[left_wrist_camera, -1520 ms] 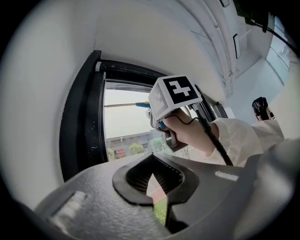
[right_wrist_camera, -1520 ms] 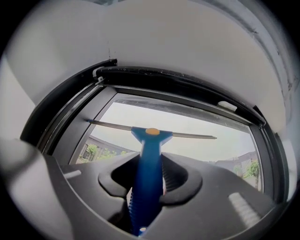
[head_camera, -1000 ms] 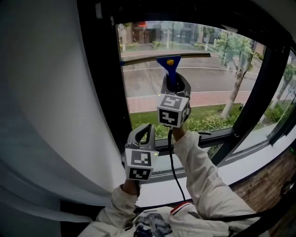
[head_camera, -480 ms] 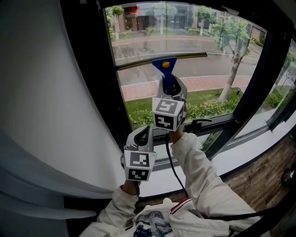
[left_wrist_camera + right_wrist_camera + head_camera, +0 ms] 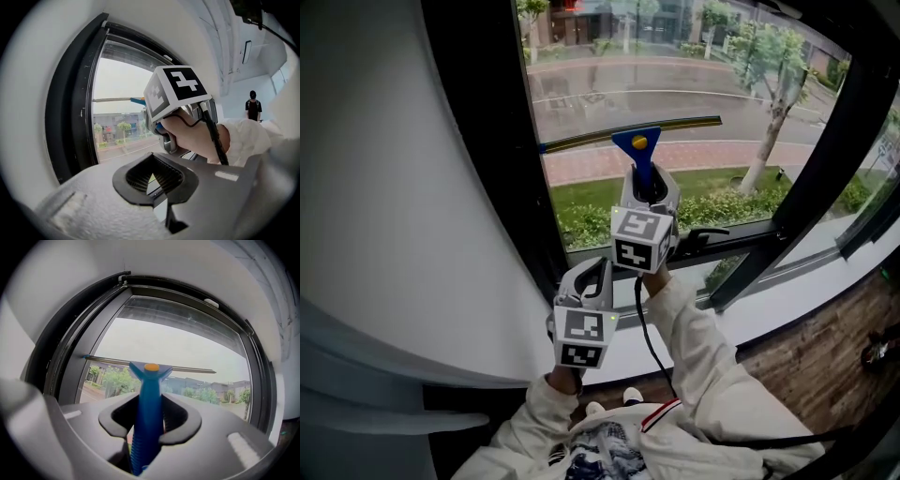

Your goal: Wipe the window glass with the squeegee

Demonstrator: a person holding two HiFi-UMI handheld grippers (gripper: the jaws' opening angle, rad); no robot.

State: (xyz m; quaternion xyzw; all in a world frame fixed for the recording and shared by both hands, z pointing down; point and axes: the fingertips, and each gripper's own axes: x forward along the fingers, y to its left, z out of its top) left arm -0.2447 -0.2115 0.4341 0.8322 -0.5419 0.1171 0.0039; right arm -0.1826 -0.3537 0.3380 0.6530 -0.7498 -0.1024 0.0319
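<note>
The squeegee has a blue handle (image 5: 637, 155) with a yellow dot and a long thin blade (image 5: 684, 125) lying across the window glass (image 5: 600, 84), roughly level and about halfway down the pane. My right gripper (image 5: 647, 186) is shut on the handle from below. In the right gripper view the blue handle (image 5: 149, 413) stands upright between the jaws and the blade (image 5: 187, 368) rests on the glass (image 5: 187, 343). My left gripper (image 5: 592, 267) hangs lower, near the sill, shut and holding nothing. In the left gripper view its jaws (image 5: 154, 177) meet, with the right gripper's marker cube (image 5: 178, 89) ahead.
A black window frame (image 5: 487, 141) runs down the left of the pane, with a slanted black mullion (image 5: 816, 169) on the right. A white curtain (image 5: 384, 187) hangs at the left. A black window handle (image 5: 705, 233) sits on the lower frame. A person (image 5: 253, 105) stands far off indoors.
The right gripper has drawn the squeegee down the glass from near the top of the pane to mid-height. The left gripper has stayed put.
</note>
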